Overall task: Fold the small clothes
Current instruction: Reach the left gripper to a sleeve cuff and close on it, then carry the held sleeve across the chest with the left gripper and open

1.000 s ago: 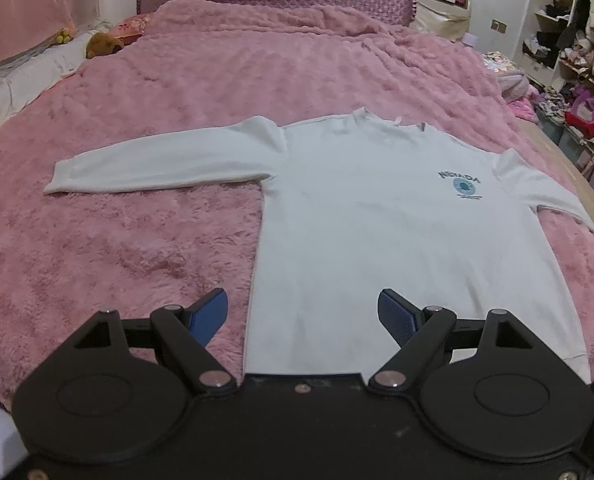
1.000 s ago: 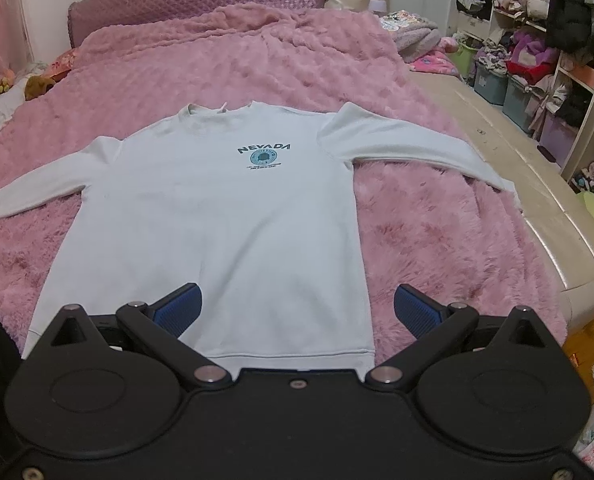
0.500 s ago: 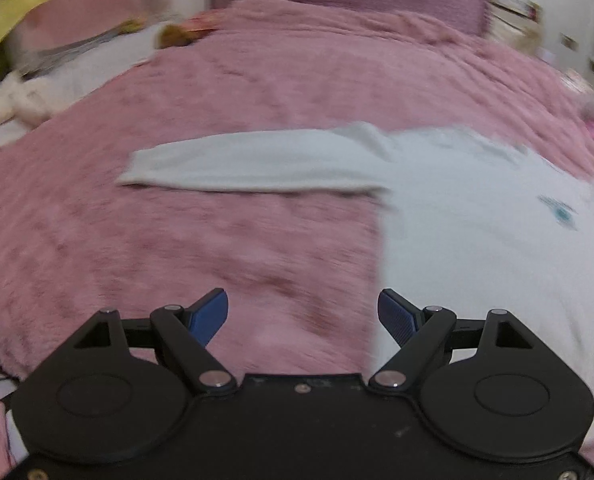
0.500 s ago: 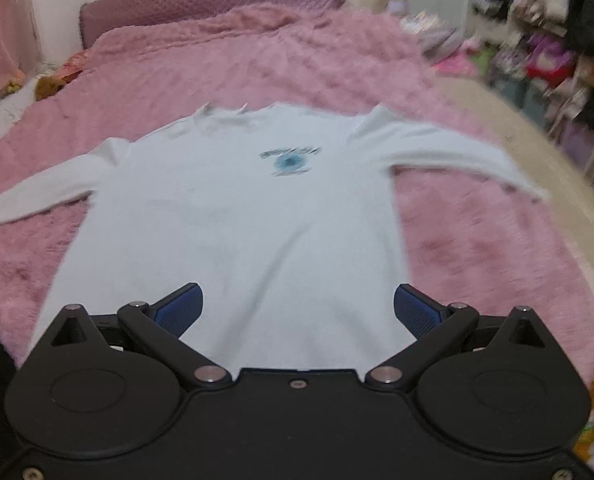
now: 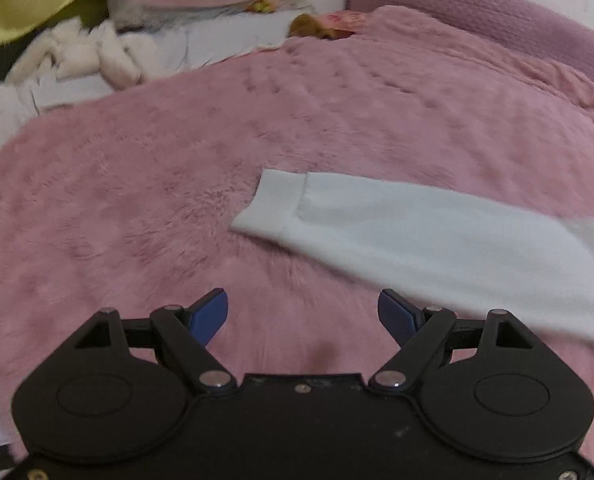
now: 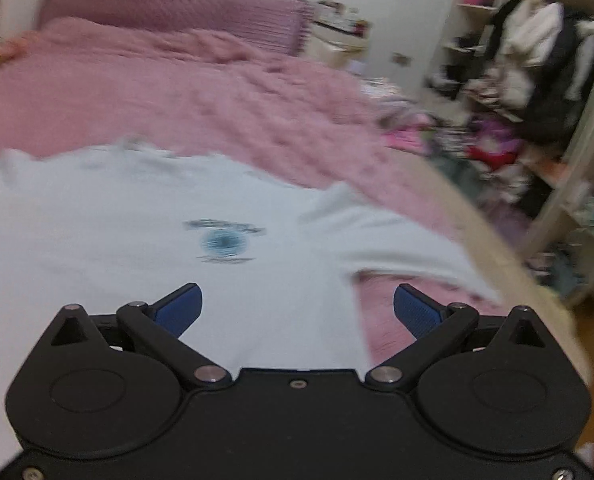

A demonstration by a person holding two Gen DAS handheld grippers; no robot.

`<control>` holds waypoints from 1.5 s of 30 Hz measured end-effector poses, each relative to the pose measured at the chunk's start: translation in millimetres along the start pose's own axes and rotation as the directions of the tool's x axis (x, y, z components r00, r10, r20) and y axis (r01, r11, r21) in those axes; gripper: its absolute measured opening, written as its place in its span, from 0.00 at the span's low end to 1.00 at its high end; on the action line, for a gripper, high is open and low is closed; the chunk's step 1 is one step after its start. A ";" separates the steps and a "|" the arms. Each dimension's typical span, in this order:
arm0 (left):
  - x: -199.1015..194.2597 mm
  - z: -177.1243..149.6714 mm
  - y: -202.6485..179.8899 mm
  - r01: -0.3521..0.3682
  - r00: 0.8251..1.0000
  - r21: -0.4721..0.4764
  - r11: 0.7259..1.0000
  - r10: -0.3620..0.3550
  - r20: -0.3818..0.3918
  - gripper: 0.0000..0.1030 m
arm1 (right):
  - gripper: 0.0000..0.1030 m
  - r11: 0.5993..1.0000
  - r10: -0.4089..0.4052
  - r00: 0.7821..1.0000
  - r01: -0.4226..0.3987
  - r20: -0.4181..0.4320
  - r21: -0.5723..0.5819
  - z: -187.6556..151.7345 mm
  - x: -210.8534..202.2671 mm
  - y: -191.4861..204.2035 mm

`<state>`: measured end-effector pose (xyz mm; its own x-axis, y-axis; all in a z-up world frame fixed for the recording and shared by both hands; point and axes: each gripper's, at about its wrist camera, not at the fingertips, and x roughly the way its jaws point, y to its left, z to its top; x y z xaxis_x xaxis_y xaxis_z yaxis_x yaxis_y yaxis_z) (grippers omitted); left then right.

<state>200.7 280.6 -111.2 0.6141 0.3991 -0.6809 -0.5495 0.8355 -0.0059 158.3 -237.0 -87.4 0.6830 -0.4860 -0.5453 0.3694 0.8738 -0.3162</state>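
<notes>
A: Where is the sweatshirt lying right now?

B: The white sweatshirt [image 6: 145,240] is lying flat on the fluffy pink bedspread [image 5: 177,168], front side up, with a small blue chest print [image 6: 224,242] showing (the lettering is too blurred to read). In the right wrist view its body is filling the lower left, and one sleeve is reaching out toward the bed's edge on the right.

A: And what is the left camera seeing?

B: Mostly the other sleeve [image 5: 437,240]. It is stretching across the bedspread from the right of the frame, with its ribbed cuff [image 5: 273,208] pointing left, flat against the pile.

A: How is the left hand-held gripper [image 5: 303,314] sitting?

B: Its jaws are standing wide apart and are gripping nothing. The blue fingertips [image 5: 209,314] are hovering over bare bedspread, near the cuff and just below it in the frame, while the right-hand finger is sitting close to the sleeve's lower edge. Whether it is touching the cloth, I cannot tell.

A: And the right hand-held gripper [image 6: 297,312]?

B: Also spread wide and holding nothing. One blue pad [image 6: 179,312] is showing over the sweatshirt's body, the other over the pink gap below the sleeve, under the armpit.

A: Anything else around?

B: A quilted mauve headboard [image 6: 169,8] is standing at the far end, white plush toys [image 5: 81,56] are lying beside the bed on the left, and open shelves crowded with clothes [image 6: 537,80] are standing to the right (all rather smeared).
</notes>
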 end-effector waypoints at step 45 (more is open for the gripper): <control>-42.9 54.2 -180.2 0.248 0.943 0.132 0.960 -0.270 0.195 0.05 | 0.97 0.929 -0.370 0.925 0.365 -0.092 -0.061 -33.9 132.7 -191.3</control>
<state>304.1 133.4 -41.2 0.8378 0.2242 -0.4979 -0.3005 0.9506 -0.0776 156.9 -469.2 -125.5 0.4367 -0.7738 -0.4589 0.5544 0.6332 -0.5401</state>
